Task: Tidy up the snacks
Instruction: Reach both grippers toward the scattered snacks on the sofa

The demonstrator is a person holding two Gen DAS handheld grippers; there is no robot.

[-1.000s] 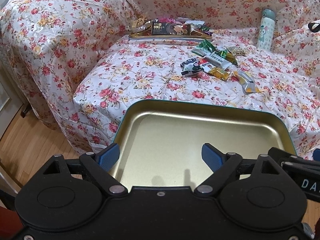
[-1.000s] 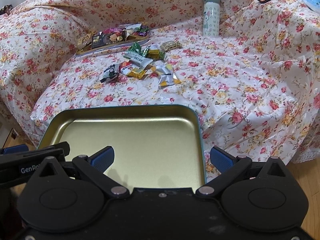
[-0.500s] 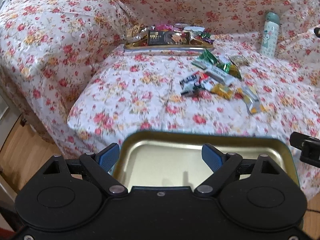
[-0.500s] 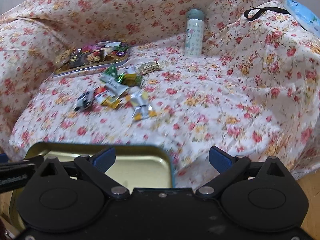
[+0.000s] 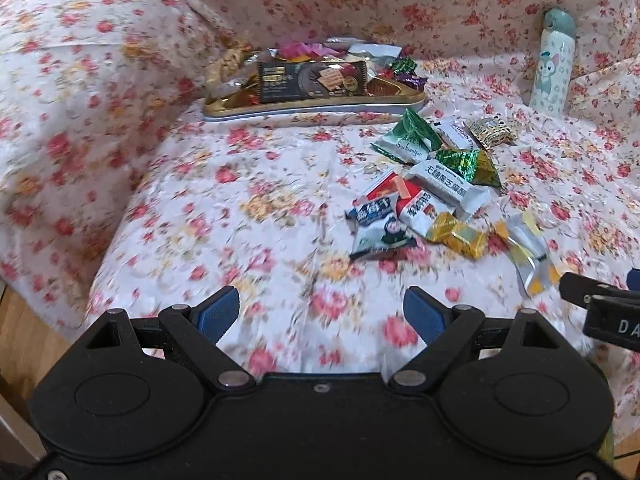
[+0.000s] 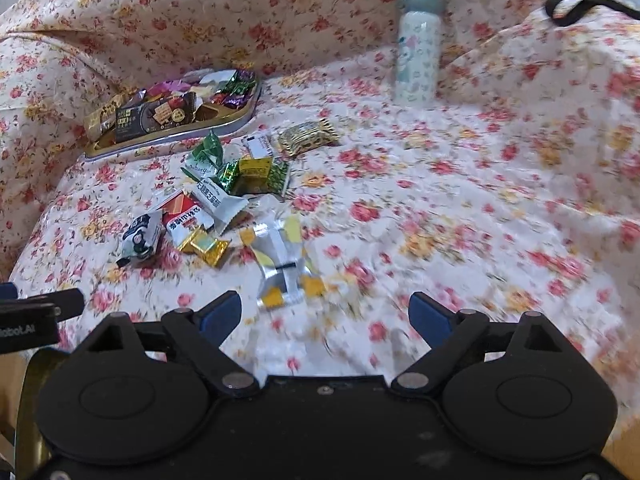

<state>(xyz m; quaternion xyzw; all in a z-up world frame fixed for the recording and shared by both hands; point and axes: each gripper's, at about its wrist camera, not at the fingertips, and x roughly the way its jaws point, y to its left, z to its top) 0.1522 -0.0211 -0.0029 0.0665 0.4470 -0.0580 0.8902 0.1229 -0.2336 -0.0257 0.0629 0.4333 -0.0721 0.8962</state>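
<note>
Several loose wrapped snacks [image 5: 432, 196] [image 6: 212, 208] lie in a heap on the flowered sofa seat. Behind them a gold tin tray [image 5: 316, 114] [image 6: 176, 140] holds more snacks. My left gripper [image 5: 320, 314] hovers open over bare cover, in front and left of the heap. My right gripper [image 6: 326, 316] is wide, its jaws closing slightly with nothing between them; a silver and yellow packet [image 6: 280, 268] lies just ahead of its left finger. A rim of an empty gold tray [image 6: 32, 400] shows at the lower left of the right wrist view.
A pale patterned bottle [image 5: 554, 64] [image 6: 418, 52] stands upright at the back right of the seat. A black strap [image 6: 584, 8] lies on the right cushion. The sofa armrest [image 5: 80, 80] rises on the left, with wooden floor below it.
Both grippers moved forward over the sofa seat toward the loose snacks. The empty gold tray slid back beneath them, almost out of view. The right jaws narrowed a little.
</note>
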